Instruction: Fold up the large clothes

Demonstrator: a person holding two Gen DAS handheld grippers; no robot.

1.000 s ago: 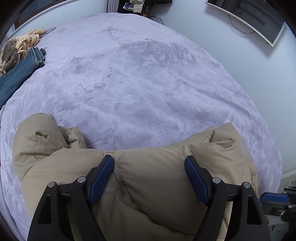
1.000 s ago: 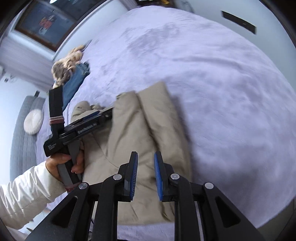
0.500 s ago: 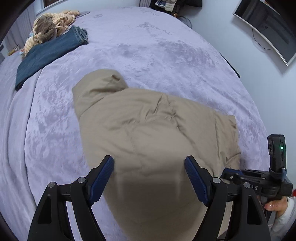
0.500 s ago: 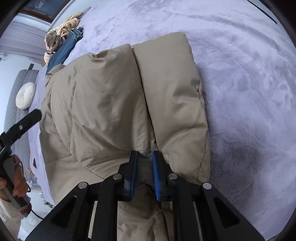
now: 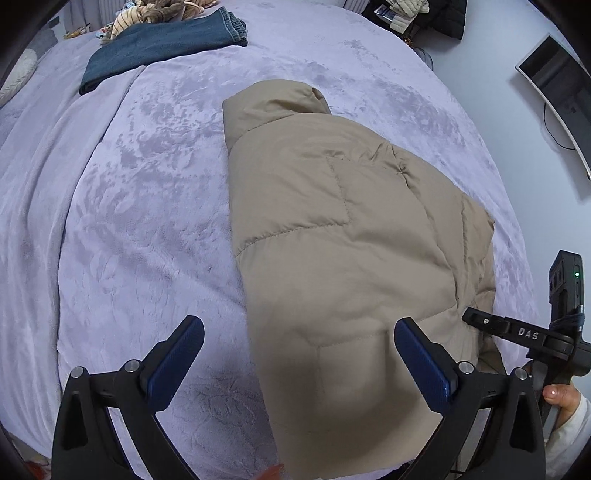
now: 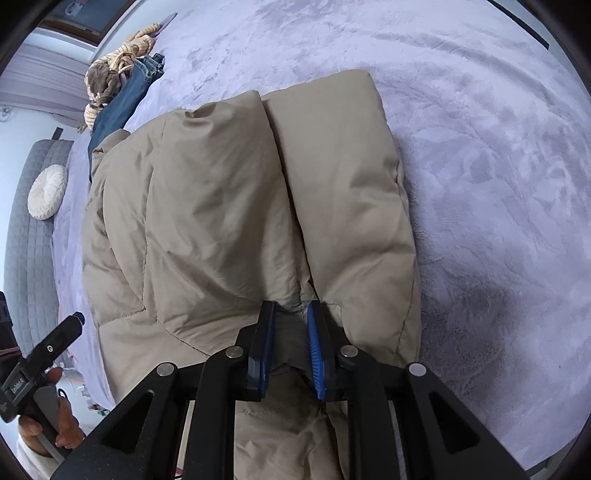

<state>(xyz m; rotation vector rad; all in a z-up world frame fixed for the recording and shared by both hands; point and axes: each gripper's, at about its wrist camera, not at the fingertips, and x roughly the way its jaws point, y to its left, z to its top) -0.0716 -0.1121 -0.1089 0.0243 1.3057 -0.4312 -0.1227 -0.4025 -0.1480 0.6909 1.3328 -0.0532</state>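
A beige padded jacket [image 5: 351, 240] lies folded on the lilac bed cover [image 5: 129, 221], its collar end far from me. My left gripper [image 5: 297, 326] hovers over the jacket's near left edge. Its jaws are opening wide, and no pad presses the cloth. In the right wrist view the jacket [image 6: 221, 221] shows two puffy lobes side by side. My right gripper [image 6: 291, 308] pinches a fold of cloth in the seam between them, its narrow jaws easing open slightly. A hand holds that gripper's handle [image 5: 517, 332] at the jacket's right edge.
Folded blue jeans [image 5: 166, 40] and a striped brown bundle [image 5: 159, 9] lie at the bed's far end. A dark screen [image 5: 554, 92] hangs on the right wall. A grey sofa with a round white cushion [image 6: 48, 192] stands beyond the bed's left side.
My left gripper has pulled back and to the left across the jacket, and its jaws have spread wider. My right gripper came down and closed on a fold in the jacket's seam.
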